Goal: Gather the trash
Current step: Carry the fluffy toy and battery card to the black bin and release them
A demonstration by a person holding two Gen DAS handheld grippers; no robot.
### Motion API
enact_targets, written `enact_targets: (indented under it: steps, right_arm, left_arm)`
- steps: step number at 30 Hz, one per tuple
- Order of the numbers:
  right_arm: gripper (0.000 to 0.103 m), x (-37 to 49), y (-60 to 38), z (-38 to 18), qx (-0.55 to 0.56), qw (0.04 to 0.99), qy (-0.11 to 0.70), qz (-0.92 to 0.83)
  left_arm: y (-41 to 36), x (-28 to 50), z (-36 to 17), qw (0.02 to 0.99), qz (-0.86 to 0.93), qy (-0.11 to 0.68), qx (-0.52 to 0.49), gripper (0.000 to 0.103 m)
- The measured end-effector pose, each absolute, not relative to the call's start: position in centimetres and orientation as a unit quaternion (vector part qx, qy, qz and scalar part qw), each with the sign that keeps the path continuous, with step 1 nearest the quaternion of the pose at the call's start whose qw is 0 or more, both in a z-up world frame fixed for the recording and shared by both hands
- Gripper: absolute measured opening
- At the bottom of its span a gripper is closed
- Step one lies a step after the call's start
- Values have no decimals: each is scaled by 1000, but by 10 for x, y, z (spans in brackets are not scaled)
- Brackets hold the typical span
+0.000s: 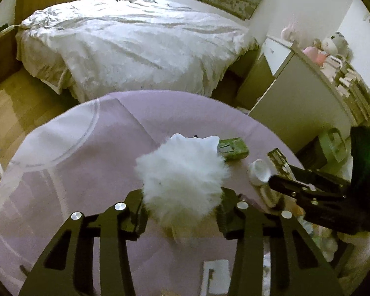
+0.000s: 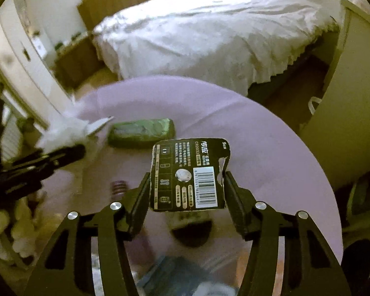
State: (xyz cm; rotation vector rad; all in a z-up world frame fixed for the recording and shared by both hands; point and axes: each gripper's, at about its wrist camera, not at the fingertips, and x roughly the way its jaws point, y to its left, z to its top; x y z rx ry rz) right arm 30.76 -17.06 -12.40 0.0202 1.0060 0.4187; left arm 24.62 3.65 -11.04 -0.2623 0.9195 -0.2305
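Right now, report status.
Left tongs shut on white fluffy wad. Right tongs shut on battery card. Green packet still on purple table.

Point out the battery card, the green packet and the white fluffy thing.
battery card [image 2: 187,175], right wrist view, middle of the printed face.
green packet [image 2: 141,133], right wrist view, middle of its top.
white fluffy thing [image 1: 182,175], left wrist view, middle of the fluff.

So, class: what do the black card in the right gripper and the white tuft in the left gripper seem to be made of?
Battery card: printed cardboard, probably, semi-gloss; its edge is torn and bent. White tuft: fluffy fibre, maybe cotton or faux fur; soft, wispy outline.
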Motion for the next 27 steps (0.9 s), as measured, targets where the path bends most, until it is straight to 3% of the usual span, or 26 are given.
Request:
enact_targets:
  steps: [10,27]
  right_arm:
    - [57,231,-220,-85,102,878,419,205]
    - [57,162,-357,-108,192,891,407,63]
  left_arm:
    - [10,210,-72,889,-162,407,-131,44]
    - [-163,186,-74,835,-336,428,-85,44]
